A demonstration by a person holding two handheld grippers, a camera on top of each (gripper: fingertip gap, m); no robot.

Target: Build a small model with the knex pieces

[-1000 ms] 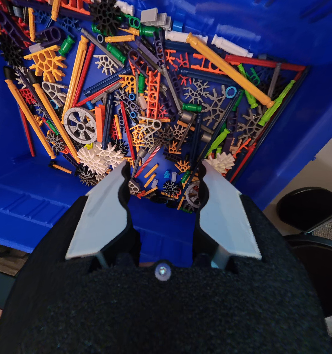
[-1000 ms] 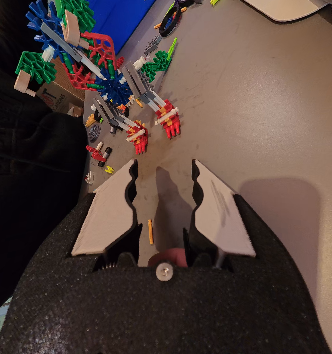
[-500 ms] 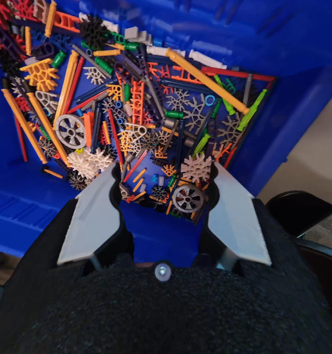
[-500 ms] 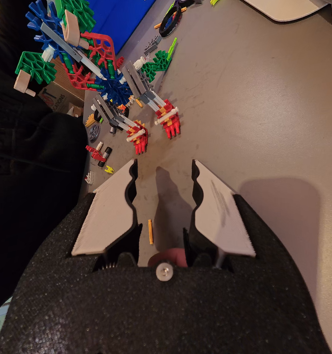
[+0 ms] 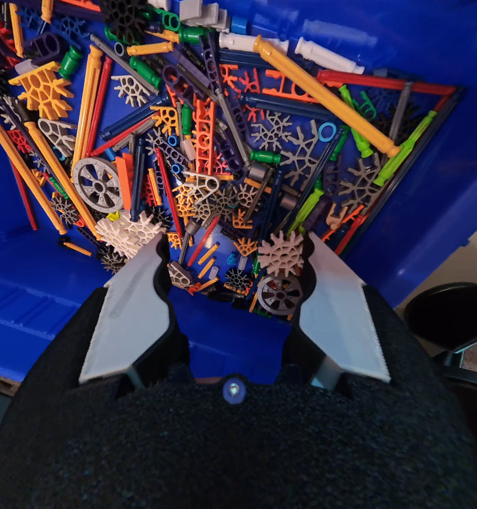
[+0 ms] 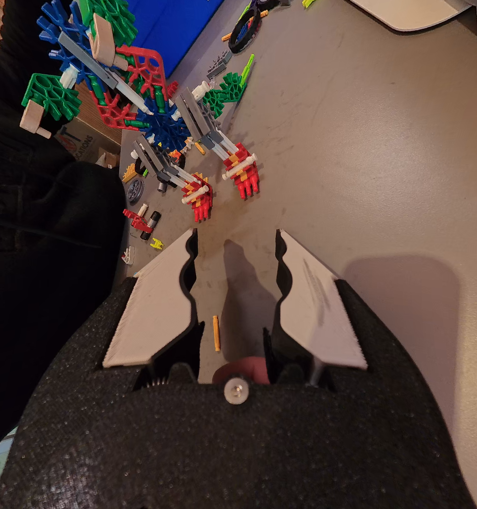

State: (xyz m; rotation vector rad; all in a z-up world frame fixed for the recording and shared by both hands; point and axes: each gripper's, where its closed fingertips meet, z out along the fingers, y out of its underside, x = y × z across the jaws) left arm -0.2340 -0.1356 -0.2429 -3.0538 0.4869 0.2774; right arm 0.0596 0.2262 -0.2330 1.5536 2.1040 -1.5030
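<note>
My left gripper [image 5: 233, 242] is open and empty, hanging over a blue bin [image 5: 33, 297] full of loose construction-toy rods, connectors and wheels. A pale snowflake connector [image 5: 280, 254] and a grey wheel [image 5: 280, 296] lie just inside its right finger; white snowflake connectors [image 5: 127, 232] lie by its left finger. My right gripper [image 6: 236, 234] is open and empty over a grey table [image 6: 369, 165]. A built model of blue, green and red connectors with red feet [image 6: 154, 118] stands just beyond it. A short yellow rod [image 6: 216, 333] lies on the table between its fingers.
Loose small pieces [image 6: 145, 220] lie by the table's left edge, next to a dark-clothed person [image 6: 39, 220]. A black tyre [image 6: 244, 34] and the blue bin [image 6: 174, 30] are farther back. A black chair [image 5: 452, 311] stands right of the bin. Some 45 cm of space lies between my two pairs of fingers.
My left gripper has opened wider and shifted left over the bin, so the pale snowflake and grey wheel now show between its fingers. The right gripper has not moved.
</note>
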